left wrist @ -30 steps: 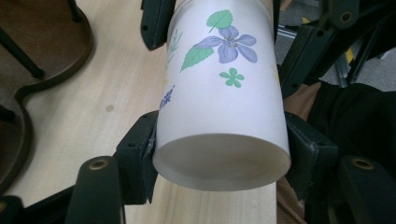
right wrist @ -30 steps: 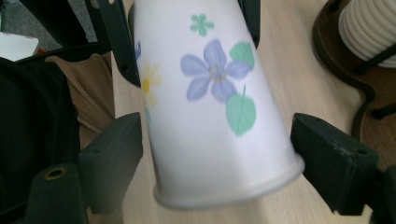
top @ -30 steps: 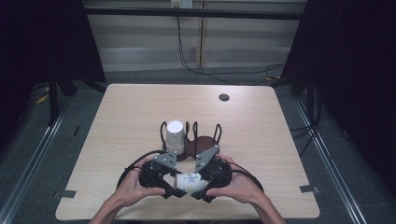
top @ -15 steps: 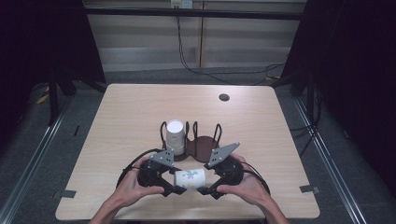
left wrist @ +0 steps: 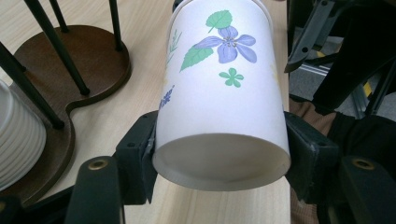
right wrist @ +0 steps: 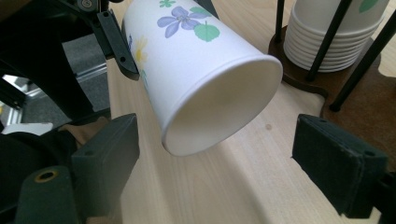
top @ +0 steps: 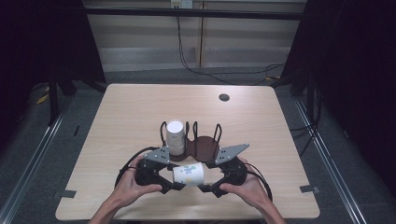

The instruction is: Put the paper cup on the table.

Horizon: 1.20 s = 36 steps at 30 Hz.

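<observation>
Presently holding a flowered paper cup [top: 188,173] on its side, just above the near part of the counter [top: 121,116], between the two hand-held tools. Left gripper [left wrist: 219,154] clamping the cup's narrow base end, both black pads [left wrist: 140,154] pressing against the cup wall on opposite sides; purple flower and green leaves printed on the upward face. Right gripper [right wrist: 219,158] standing released, pads [right wrist: 338,161] well apart on either side of the cup's bottom, neither pad touching it. Cup body angling away from the right gripper toward the left one in the right gripper view.

Gripping each tool, one hand apiece: left hand [top: 125,184] and right hand [top: 245,186] entering from the near edge in the high view. Trailing black cables looping outward from both tools.

Sitting just beyond the cup, a dark brown wooden holder [top: 203,145] with upright black rods. Standing in its left bay, a stack of white paper cups [top: 175,136], ringed by rods; right bay showing bare wood. Lying near the far edge of the counter, well apart from everything else, a small dark round disc [top: 224,97].
</observation>
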Motion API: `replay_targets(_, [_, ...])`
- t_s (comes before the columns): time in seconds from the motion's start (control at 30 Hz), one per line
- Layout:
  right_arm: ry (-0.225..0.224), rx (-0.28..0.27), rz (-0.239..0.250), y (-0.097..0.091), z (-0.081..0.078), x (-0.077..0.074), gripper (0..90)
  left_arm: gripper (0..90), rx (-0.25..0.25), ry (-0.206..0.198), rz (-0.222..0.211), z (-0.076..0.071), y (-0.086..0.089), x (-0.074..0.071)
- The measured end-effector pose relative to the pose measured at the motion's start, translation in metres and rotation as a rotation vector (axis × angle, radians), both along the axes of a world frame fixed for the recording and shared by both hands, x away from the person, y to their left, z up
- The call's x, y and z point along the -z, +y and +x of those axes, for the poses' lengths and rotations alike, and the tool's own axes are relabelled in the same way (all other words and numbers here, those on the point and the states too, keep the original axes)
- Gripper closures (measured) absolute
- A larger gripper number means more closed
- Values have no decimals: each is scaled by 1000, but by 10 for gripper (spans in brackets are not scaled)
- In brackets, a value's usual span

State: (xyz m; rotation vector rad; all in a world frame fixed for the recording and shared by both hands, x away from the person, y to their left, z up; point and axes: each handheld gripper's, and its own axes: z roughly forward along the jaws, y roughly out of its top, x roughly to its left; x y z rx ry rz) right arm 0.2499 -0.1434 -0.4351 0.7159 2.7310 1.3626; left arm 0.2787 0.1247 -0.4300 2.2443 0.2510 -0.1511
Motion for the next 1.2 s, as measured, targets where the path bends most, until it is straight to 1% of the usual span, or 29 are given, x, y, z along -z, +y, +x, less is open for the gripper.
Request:
replay_targets(0.07, [4, 3, -9, 0, -1, 2, 147, 364, -2, -3, -5, -1, -1, 0])
replay_targets(0.13, [9, 7, 1, -1, -1, 4, 147, 364, -4, -10, -14, -1, 0, 0])
replay_targets(0.2, [4, 14, 10, -2, -2, 6, 168, 363, -11, -10, -36, -1, 0, 1])
replay_targets(0.23, [2, 19, 25, -3, -2, 6, 182, 363, -17, -5, -48, -1, 1, 1])
replay_targets(0.27, [0, 25, 42, -5, -2, 7, 180, 363, -17, -5, -54, -1, 2, 1])
replay_targets(0.3, [-1, 29, 47, -6, -2, 7, 179, 363, -18, -4, -59, -1, 2, 1])
replay_targets(0.37, [-7, 40, 72, -8, -2, 6, 174, 363, -23, -2, -70, -1, 3, 0])
replay_targets(0.43, [-4, 43, 105, -11, -2, 5, 173, 363, -25, 6, -84, -2, 3, 0])
replay_targets(0.47, [-6, 46, 117, -12, -2, 4, 173, 363, -26, -1, -81, -2, 3, 0])
replay_targets(0.57, [-6, 50, 148, -14, -2, 3, 180, 363, -26, 0, -90, -2, 3, -1])
replay_targets(0.63, [-5, 52, 156, -14, -2, 3, 182, 363, -21, 3, -95, -3, 2, -1])
replay_targets(0.67, [-5, 51, 162, -14, -2, 3, 182, 363, -18, 0, -90, -4, 2, -1])
replay_targets(0.8, [3, 53, 194, -14, -2, 3, 182, 363, -19, -9, -102, -5, 1, -3])
replay_targets(0.93, [0, 55, 230, -14, -2, 1, 172, 363, -20, -12, -124, -5, 1, -3])
replay_targets(1.2, [8, 52, 268, -15, -1, 1, 140, 363, -14, -19, -143, -7, -1, -4])
